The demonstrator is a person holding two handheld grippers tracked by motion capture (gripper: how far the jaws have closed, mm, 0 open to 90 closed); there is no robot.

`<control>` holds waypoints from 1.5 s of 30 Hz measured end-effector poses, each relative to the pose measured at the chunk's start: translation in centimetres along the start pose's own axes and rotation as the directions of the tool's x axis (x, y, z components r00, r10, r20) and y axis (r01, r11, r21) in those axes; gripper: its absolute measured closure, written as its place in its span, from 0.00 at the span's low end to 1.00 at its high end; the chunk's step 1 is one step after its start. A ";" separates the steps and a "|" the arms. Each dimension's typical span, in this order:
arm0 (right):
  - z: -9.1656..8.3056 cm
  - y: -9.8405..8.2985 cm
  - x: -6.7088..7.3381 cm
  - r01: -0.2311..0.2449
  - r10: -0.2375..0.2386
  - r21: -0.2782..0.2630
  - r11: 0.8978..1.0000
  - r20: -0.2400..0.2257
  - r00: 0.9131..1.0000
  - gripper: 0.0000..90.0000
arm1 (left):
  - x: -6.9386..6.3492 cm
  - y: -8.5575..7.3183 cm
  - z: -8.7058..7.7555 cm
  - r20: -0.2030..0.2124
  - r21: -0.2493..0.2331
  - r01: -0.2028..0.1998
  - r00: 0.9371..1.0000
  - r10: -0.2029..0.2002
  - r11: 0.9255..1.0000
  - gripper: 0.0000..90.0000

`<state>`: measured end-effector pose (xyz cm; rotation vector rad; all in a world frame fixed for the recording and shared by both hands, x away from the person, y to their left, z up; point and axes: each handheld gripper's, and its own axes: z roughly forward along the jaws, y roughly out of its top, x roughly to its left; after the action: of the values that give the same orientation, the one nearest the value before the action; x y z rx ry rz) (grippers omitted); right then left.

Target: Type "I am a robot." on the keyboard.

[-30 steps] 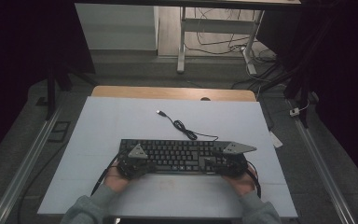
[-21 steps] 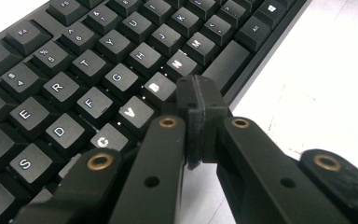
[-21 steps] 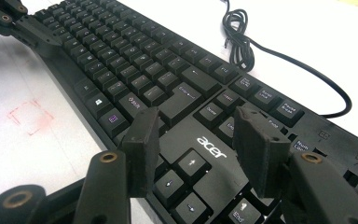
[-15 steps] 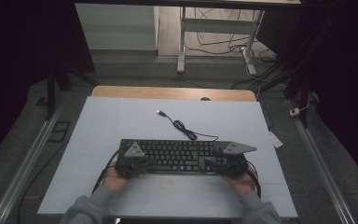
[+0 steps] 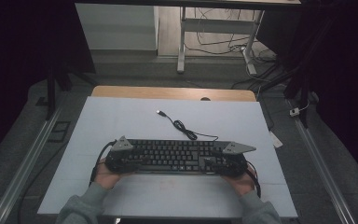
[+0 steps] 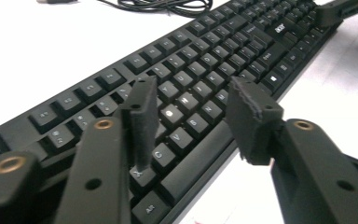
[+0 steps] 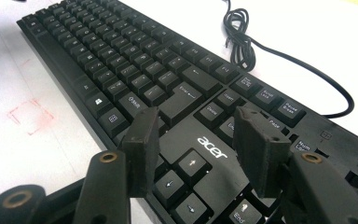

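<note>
A black keyboard (image 5: 175,155) is lying flat on the white counter (image 5: 121,121), towards the person's side, long edge running left to right. Its cable (image 5: 186,130) is snaking away across the counter behind it, loosely looped, plug end lying free.

The left hand-held gripper (image 5: 129,161) is hovering over the keyboard's left end. Its jaws have just been opening and are standing apart above the letter keys, one fingertip (image 6: 142,122) low over the bottom row, nothing clamped between them.

The right hand-held gripper (image 5: 218,163) is sitting over the keyboard's right end, above the arrow keys and the printed logo. Its jaws are spread too, gripping nothing, with key tops showing in the gap.

A hand (image 5: 106,173) is wrapping each gripper body, sleeves entering from the near edge.
</note>
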<state>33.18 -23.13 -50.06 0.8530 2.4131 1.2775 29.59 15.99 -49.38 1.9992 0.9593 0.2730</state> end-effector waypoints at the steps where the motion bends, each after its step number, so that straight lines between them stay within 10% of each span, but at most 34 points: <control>1: 0.0 0.0 0.0 -0.001 0.001 0.002 1.000 0.002 1.000 0.57 | 0.1 0.0 -0.1 -0.002 0.000 0.006 1.000 -0.006 1.000 0.55; 35: 0.0 0.0 -0.1 -0.003 0.003 0.003 1.000 0.006 1.000 0.56 | 2.8 -0.5 -1.3 -0.113 0.022 0.082 0.990 -0.079 0.996 0.48; 45: 0.1 0.0 0.0 0.002 -0.002 0.007 1.000 0.009 1.000 0.56 | 3.3 -1.0 -1.0 -0.161 0.070 0.062 0.986 -0.050 0.996 0.63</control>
<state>33.23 -23.07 -50.13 0.8556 2.4124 1.2631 30.77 19.26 -50.09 2.0376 1.1396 0.3750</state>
